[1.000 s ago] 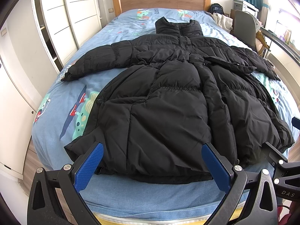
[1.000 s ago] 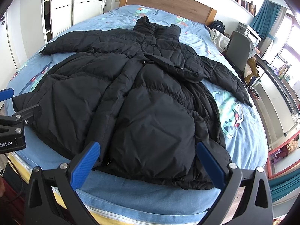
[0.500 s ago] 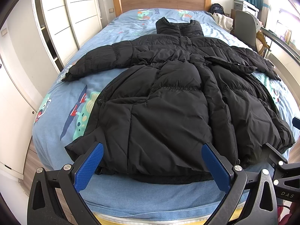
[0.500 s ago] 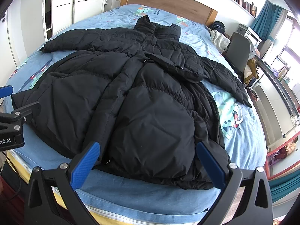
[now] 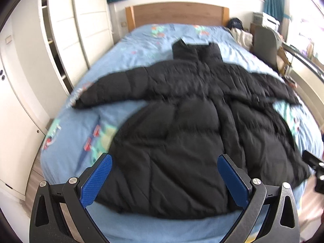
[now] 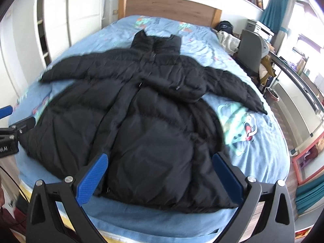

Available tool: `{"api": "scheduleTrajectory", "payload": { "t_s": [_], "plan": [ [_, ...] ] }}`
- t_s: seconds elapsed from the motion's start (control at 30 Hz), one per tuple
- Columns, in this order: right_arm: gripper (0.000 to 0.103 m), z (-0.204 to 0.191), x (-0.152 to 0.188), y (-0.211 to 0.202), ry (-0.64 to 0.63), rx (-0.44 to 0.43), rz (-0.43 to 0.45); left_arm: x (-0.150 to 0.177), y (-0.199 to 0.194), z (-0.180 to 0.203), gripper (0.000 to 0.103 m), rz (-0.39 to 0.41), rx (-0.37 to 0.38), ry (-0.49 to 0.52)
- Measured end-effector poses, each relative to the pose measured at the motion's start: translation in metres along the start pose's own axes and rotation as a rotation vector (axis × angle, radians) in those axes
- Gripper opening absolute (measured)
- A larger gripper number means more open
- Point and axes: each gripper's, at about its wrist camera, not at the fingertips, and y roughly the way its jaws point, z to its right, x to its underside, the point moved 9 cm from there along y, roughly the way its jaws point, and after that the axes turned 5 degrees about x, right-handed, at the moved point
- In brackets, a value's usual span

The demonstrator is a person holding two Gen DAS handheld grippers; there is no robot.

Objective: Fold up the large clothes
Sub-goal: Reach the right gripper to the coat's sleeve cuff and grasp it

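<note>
Here, your left gripper point(image 5: 165, 177) and right gripper point(image 6: 161, 175) hover with fingers spread wide and empty over the hem of the black puffer coat point(image 6: 141, 121), spread front-up across the bed point(image 6: 253, 151). A shallow pinch may slide off the slick, thick padding, or catch only the top layer. Motion blur smears seams and zipper; the coat's underside stays hidden.
</note>
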Motion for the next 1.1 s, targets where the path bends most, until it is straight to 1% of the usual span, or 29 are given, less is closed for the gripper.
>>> {"api": "scheduleTrajectory", "payload": {
  "t_s": [0.13, 0.23, 0.33, 0.4, 0.43, 0.5, 0.6, 0.63, 0.73, 0.8, 0.9, 1.03, 1.1],
  "plan": [
    [0.103, 0.04, -0.052, -0.013, 0.089, -0.012, 0.07, -0.05, -0.012, -0.022, 0.102, 0.081, -0.065, -0.011],
    [0.103, 0.072, -0.094, -0.021, 0.185, -0.046, 0.128, -0.099, -0.026, -0.04, 0.102, 0.161, -0.127, -0.007],
    [0.103, 0.112, -0.136, -0.025, 0.293, -0.064, 0.189, -0.146, -0.042, -0.054, 0.102, 0.249, -0.168, -0.012],
    [0.103, 0.141, -0.16, -0.018, 0.373, -0.085, 0.215, -0.172, -0.046, -0.06, 0.102, 0.281, -0.184, -0.02],
    [0.103, 0.158, -0.17, -0.01, 0.419, -0.091, 0.221, -0.184, -0.044, -0.064, 0.102, 0.289, -0.178, -0.029],
    [0.103, 0.186, -0.18, 0.011, 0.496, -0.101, 0.217, -0.198, -0.038, -0.069, 0.102, 0.292, -0.173, -0.041],
    [0.103, 0.227, -0.181, 0.064, 0.607, -0.129, 0.164, -0.21, -0.017, -0.076, 0.102, 0.277, -0.186, -0.049],
    [0.103, 0.239, -0.176, 0.083, 0.641, -0.128, 0.14, -0.211, -0.009, -0.078, 0.102, 0.267, -0.196, -0.048],
    [0.103, 0.273, -0.152, 0.145, 0.741, -0.126, 0.064, -0.209, 0.02, -0.082, 0.102, 0.225, -0.243, -0.032],
    [0.103, 0.294, -0.131, 0.187, 0.819, -0.123, 0.013, -0.206, 0.046, -0.087, 0.102, 0.182, -0.269, -0.038],
    [0.103, 0.317, -0.103, 0.239, 0.93, -0.138, -0.039, -0.202, 0.078, -0.093, 0.102, 0.122, -0.279, -0.067],
    [0.103, 0.341, -0.082, 0.288, 1.059, -0.18, -0.056, -0.198, 0.112, -0.097, 0.102, 0.063, -0.293, -0.101],
    [0.103, 0.354, -0.079, 0.307, 1.123, -0.193, -0.039, -0.197, 0.127, -0.095, 0.102, 0.041, -0.293, -0.106]
  ]
}}
